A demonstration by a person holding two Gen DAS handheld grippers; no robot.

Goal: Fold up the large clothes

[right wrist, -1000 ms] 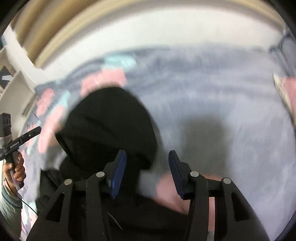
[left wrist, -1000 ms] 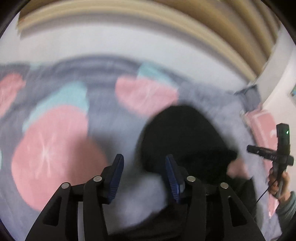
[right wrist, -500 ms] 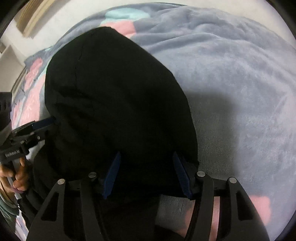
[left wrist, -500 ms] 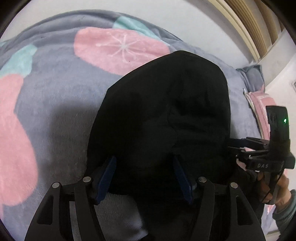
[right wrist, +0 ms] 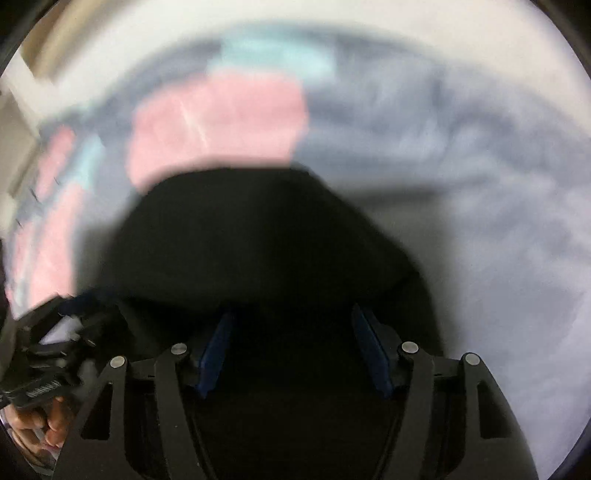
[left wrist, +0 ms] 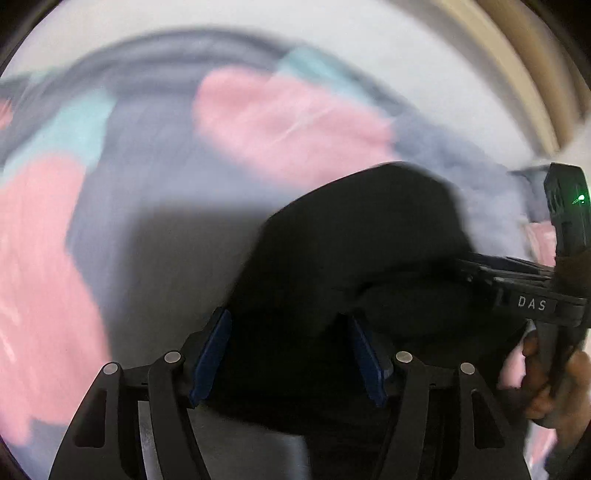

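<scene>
Blurred throughout; left gripper (left wrist: 290,354) spread wide, black garment (left wrist: 354,258) between and beyond the jaws on grey blanket (left wrist: 147,221) with pink patches; right gripper (right wrist: 295,354) likewise spread, garment filling the gap, white wall (right wrist: 369,22) beyond.

A black garment (left wrist: 354,258) was seen between the spread left tongs (left wrist: 290,360), over a blurred grey, pink-patched blanket (left wrist: 147,229), with the right tongs (left wrist: 476,267) reaching in.

A black garment (left wrist: 354,258), bunched into a rounded, hood-like mound, lies on a grey fleece blanket with pink circles; its peak points toward 12 o'clock (right wrist: 236,236).
</scene>
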